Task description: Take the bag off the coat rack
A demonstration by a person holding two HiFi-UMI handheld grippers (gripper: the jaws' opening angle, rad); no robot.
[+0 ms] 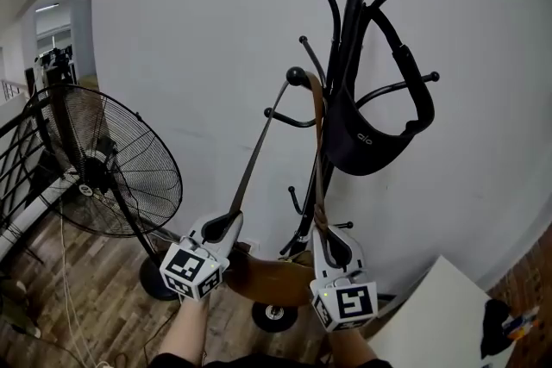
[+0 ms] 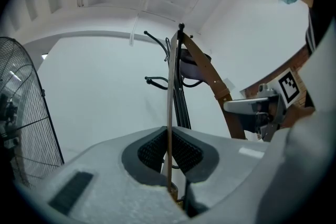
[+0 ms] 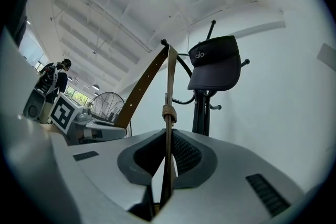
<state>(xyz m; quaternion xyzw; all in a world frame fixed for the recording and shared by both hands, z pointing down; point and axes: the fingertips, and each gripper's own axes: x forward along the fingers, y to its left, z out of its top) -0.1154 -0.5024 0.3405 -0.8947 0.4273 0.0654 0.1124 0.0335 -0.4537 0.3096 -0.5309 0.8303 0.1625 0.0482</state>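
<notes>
Brown leather bag (image 1: pixel 263 278) hangs by its thin strap (image 1: pixel 317 134) from the black metal coat rack (image 1: pixel 352 21), with the left gripper (image 1: pixel 226 226) and right gripper (image 1: pixel 335 248) each clamped on that strap.

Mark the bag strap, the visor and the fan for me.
bag strap (image 1: pixel 259 152), head view, middle of its left run.
visor (image 1: pixel 371 149), head view, front, near the logo.
fan (image 1: pixel 103 159), head view, wire grille.
</notes>
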